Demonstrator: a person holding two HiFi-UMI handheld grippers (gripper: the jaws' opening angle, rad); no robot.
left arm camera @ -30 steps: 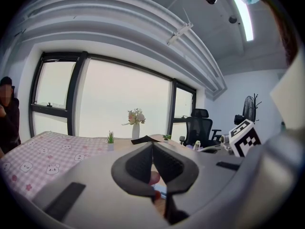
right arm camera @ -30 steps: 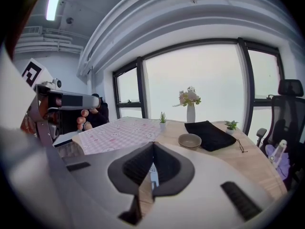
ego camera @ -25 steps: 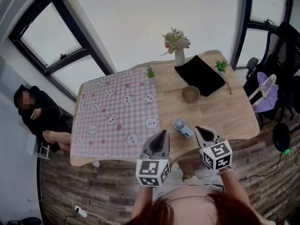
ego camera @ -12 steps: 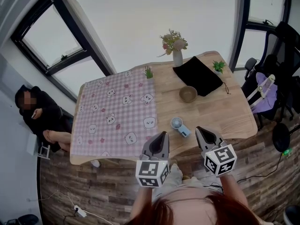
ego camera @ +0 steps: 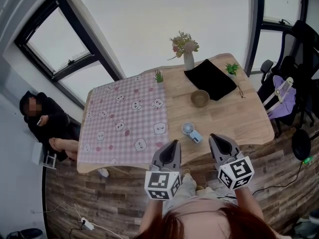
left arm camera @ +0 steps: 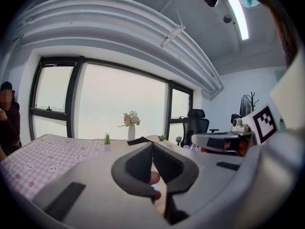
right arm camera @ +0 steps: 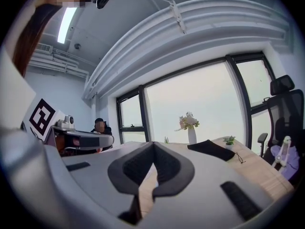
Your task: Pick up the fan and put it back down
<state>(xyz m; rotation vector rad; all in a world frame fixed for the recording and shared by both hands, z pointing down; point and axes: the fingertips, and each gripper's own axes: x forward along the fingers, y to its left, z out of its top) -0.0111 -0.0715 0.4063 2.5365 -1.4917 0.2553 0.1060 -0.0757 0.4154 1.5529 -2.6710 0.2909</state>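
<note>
Handheld fan (ego camera: 191,131) lies just ahead between left gripper (ego camera: 174,142) and right gripper (ego camera: 214,136), both pinched together and empty, handle slanting toward the right one.

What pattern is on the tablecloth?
The tablecloth has pink and white checks with little white animal faces. It shows clearest in the head view.

No word, number or brand mark is legible anywhere. The only printed signs are black-and-white square marker patterns on the cubes of the left gripper (ego camera: 174,143) and the right gripper (ego camera: 214,137).
</note>
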